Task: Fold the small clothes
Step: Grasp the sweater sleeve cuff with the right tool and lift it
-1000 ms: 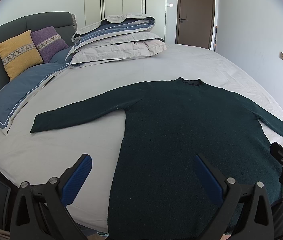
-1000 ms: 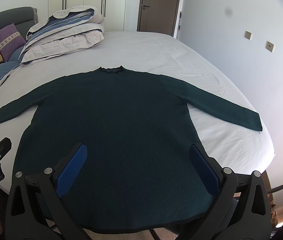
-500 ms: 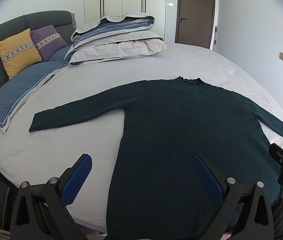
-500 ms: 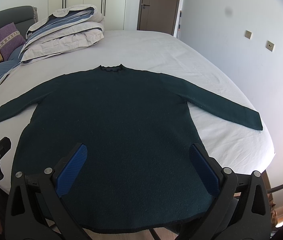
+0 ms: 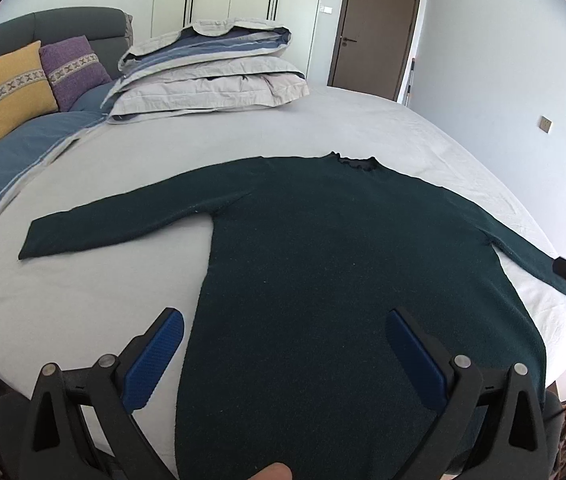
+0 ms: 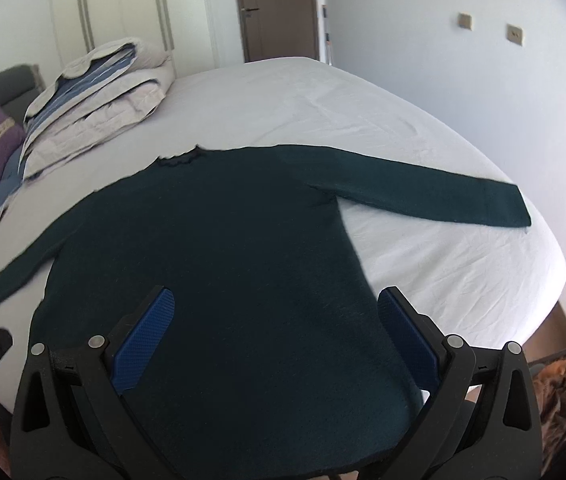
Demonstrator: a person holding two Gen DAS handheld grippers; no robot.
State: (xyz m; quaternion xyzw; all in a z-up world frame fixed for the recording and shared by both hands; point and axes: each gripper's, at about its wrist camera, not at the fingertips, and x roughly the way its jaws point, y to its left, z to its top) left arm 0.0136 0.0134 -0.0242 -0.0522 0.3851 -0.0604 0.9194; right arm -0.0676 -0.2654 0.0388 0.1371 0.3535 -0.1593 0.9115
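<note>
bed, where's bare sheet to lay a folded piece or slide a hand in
Bare sheet lies beyond the sweater collar up to the folded duvet, and below each outstretched sleeve beside the body. Crowded: the bed's left end, with duvet, blue pillow and cushions.

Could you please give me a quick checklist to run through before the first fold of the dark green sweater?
1. Sweater lies flat on the bed: ok.
2. Both sleeves spread out, left sleeve and right sleeve: ok.
3. Left claw open, holding nothing: ok.
4. Right claw open, holding nothing: ok.
5. Folded bedding apart from the sweater: ok.
6. Hem fully on the bed: cannot tell.
</note>
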